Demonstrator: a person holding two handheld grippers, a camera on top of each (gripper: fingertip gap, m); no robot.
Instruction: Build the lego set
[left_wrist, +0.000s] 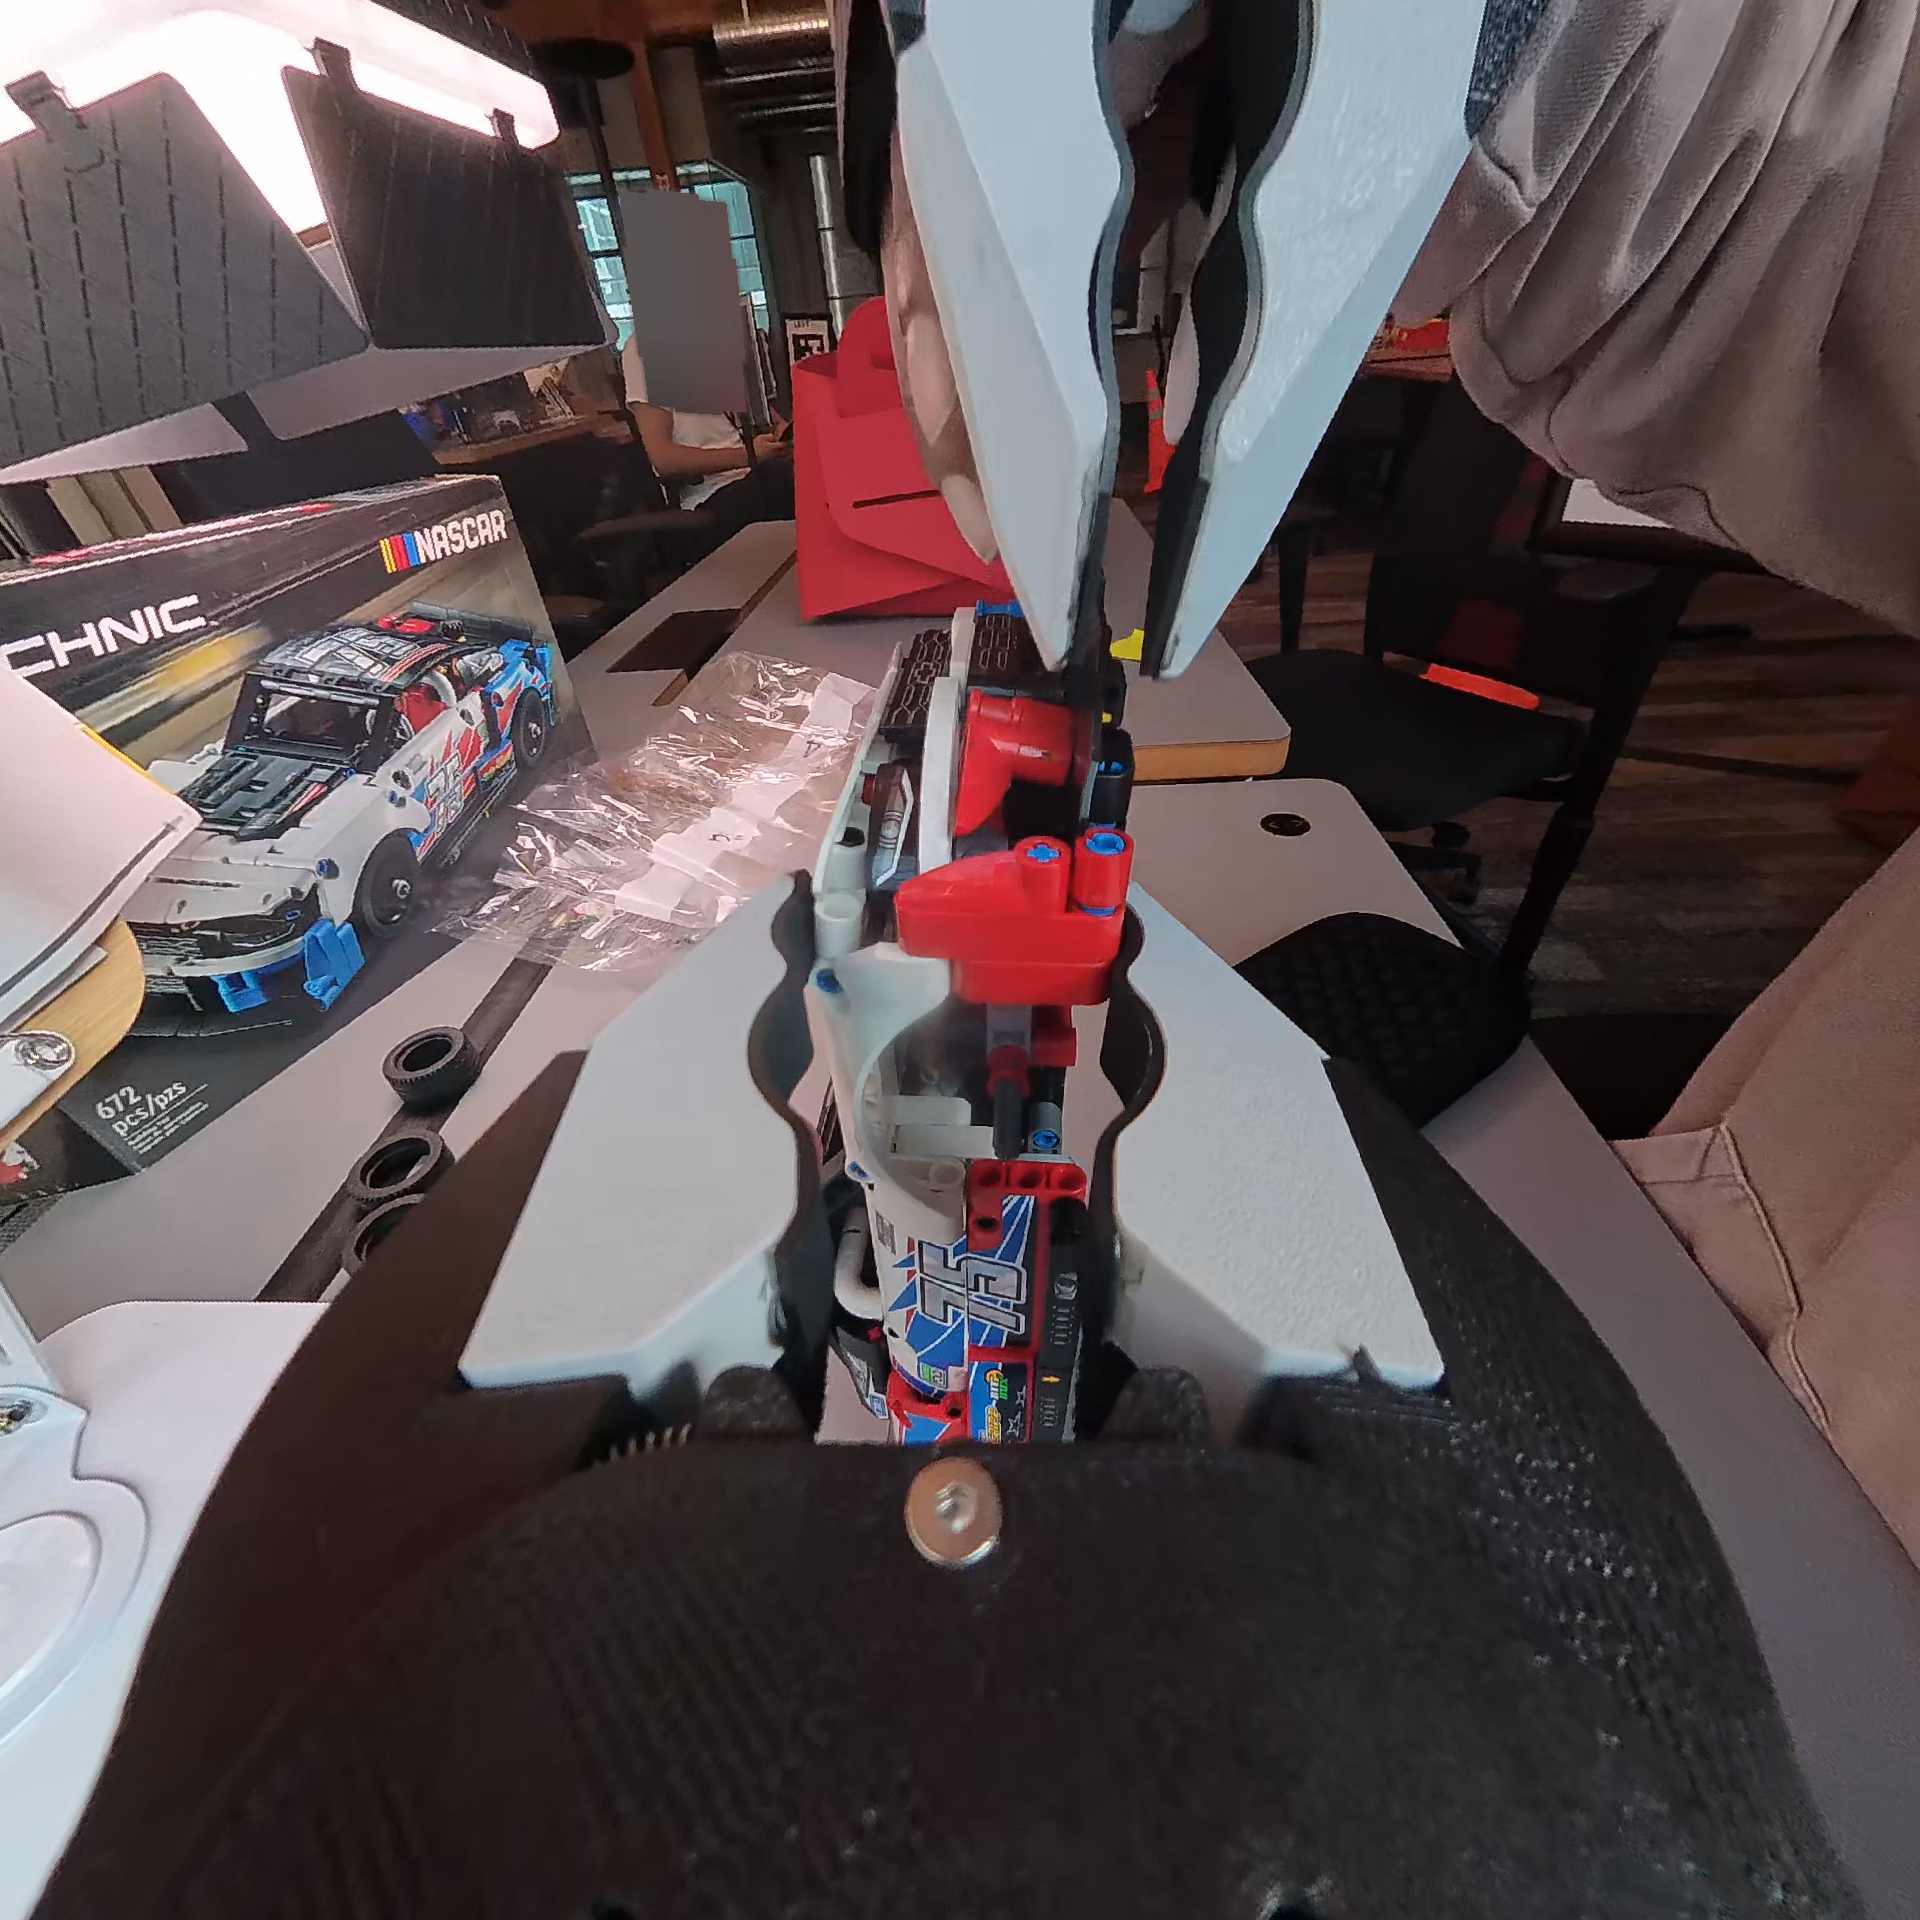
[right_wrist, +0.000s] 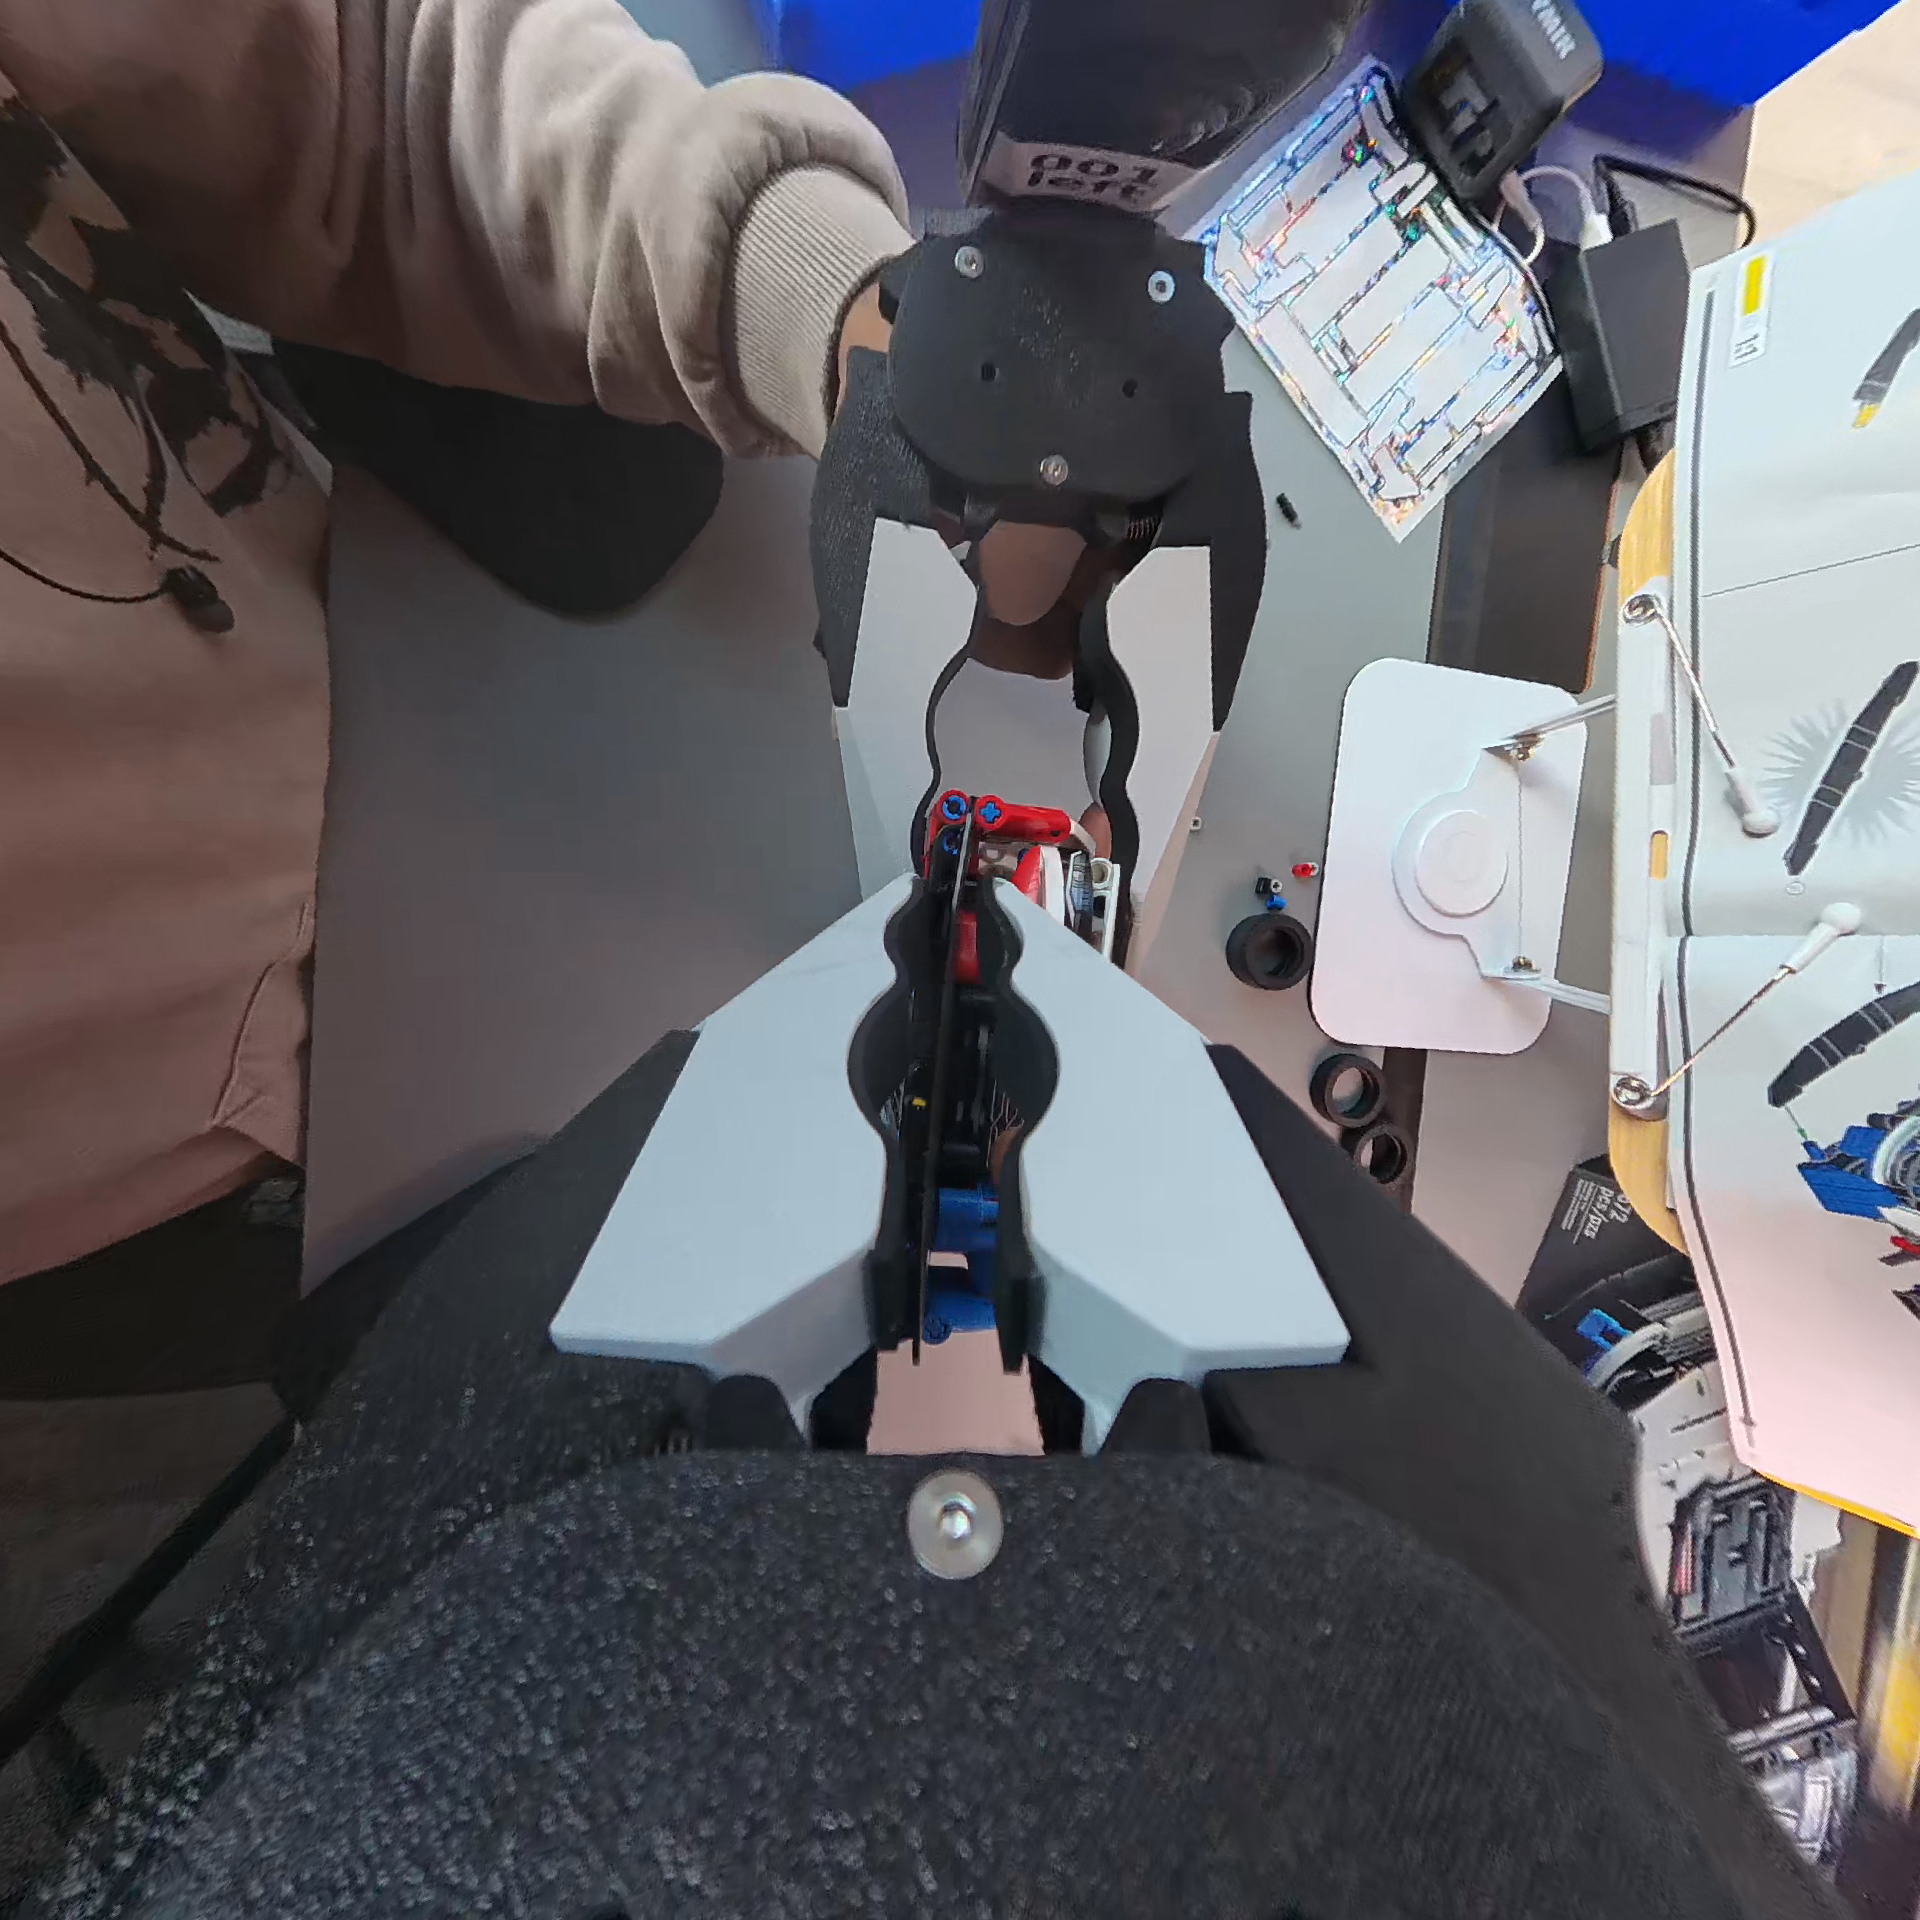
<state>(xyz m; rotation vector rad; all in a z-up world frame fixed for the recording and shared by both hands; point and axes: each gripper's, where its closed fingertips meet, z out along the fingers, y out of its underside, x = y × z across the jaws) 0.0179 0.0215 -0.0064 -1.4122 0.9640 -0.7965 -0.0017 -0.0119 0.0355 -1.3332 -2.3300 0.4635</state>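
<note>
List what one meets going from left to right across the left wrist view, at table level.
Lego box → loose black tyres → clear plastic bags → partly built car held in the left gripper, with the right gripper at its far end.

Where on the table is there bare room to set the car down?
Bare grey table lies between the person's sleeve and the left gripper. Crowded: the side with loose tyres, white stand and instruction booklet.
</note>
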